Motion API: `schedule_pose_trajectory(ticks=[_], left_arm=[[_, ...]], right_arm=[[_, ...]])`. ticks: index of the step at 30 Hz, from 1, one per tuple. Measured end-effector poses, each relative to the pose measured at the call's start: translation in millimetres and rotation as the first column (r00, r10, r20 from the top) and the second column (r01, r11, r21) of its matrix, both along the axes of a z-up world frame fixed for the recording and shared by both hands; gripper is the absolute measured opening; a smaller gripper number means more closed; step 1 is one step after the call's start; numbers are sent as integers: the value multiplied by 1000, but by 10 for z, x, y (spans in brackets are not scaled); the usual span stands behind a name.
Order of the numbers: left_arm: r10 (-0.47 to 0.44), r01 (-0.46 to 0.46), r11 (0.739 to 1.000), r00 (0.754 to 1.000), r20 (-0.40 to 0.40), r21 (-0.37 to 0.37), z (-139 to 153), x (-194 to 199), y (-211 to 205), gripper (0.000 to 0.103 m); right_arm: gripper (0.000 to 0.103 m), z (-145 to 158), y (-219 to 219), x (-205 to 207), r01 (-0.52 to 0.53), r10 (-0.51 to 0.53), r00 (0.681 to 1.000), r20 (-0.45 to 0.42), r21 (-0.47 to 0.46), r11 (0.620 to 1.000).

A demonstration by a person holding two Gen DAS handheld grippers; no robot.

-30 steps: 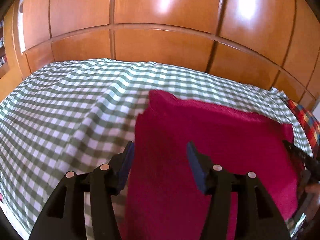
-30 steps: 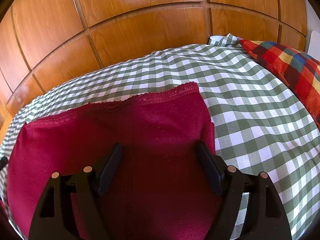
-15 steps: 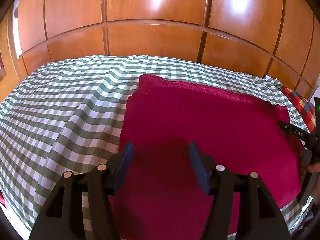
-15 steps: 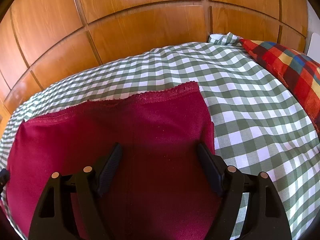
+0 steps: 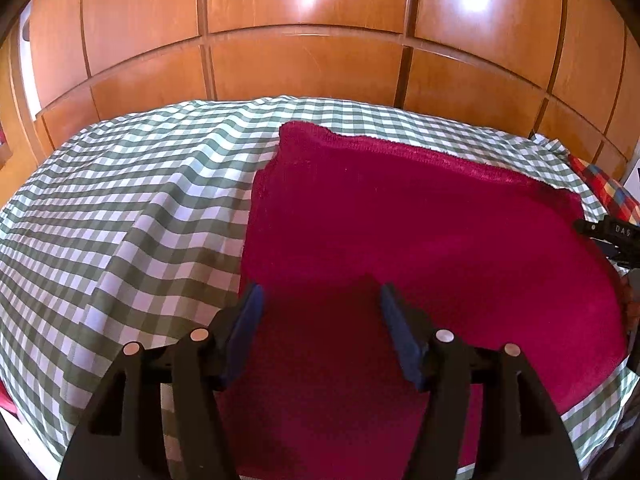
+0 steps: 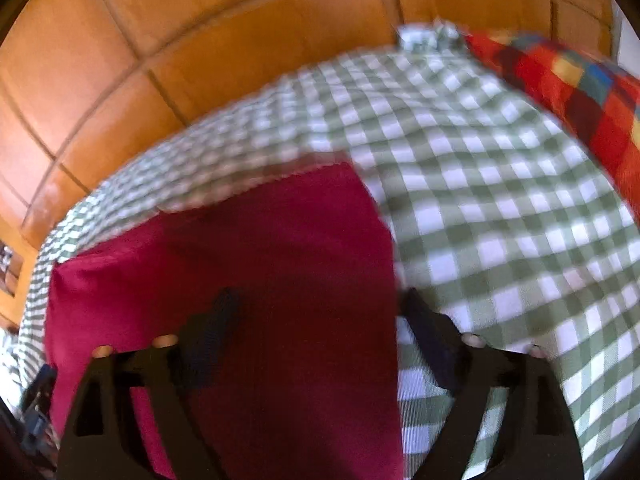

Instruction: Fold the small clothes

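A dark red garment (image 5: 420, 232) lies folded flat on the green checked bedcover (image 5: 120, 208). My left gripper (image 5: 320, 300) hovers over its near left part, jaws opening, nothing pinched between the blue pads. In the right wrist view the same red garment (image 6: 260, 272) fills the lower left, blurred by motion. My right gripper (image 6: 320, 312) straddles the garment's right edge, its jaws opening wide, and the pads press on nothing. The tip of the right gripper (image 5: 608, 232) shows at the right edge of the left wrist view.
Glossy wooden panels (image 5: 304, 32) rise behind the bed. A red, yellow and blue checked pillow (image 6: 572, 88) lies at the far right. The checked bedcover (image 6: 500, 200) spreads to the right of the garment.
The left gripper moved over the garment and its jaws widened. The right gripper shifted right, so its right finger now stands over the bedcover, and its jaws spread wider. The garment lies still.
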State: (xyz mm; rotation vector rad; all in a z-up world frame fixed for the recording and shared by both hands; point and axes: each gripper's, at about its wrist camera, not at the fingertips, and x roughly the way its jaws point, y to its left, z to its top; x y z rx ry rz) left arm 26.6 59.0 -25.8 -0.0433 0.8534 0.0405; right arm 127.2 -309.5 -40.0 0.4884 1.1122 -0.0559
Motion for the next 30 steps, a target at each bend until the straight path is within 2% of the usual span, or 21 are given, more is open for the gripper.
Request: schedule_pose_trajectory(ticks=[7,9,12,15,18,21,26,28,30], left_arm=[[-11,11,1000,1000,7,-18,23,-42,55,62],[-8,8,1000,1000,15,-24,54,-77,78,63],[-3,4,1000,999,33,-28,106,-140,133,64],[-6,7,999,999,36,-35,141,-204,176,65],[-8,9,1000,999,36,-24,162,-267,186,67],[-7,8,1000,999,46,-24,207,-340,185,69],[-40,41,999,997,72,-11,261,-428,113,74],[-42,43,999,998,45,-5,201,-411,100,74],[-44,45,998,999,27,-36,167,-404,115,74]], right_arm=[[87,270,-183,-261,-5,2,999,44,61,998],[87,305,-314,-419,-2,-5,998,58,132,991],[87,256,-444,-654,-3,-11,998,59,241,971],[82,145,-452,-835,-6,-7,999,43,298,955],[81,111,-391,-996,-9,-13,998,63,340,940],[81,107,-328,-1080,-17,-13,997,78,374,927],[69,123,-174,-1166,-58,27,996,84,400,915],[68,121,-150,-1195,-66,33,996,88,401,914],[65,117,-142,-1224,-70,33,995,93,425,902]])
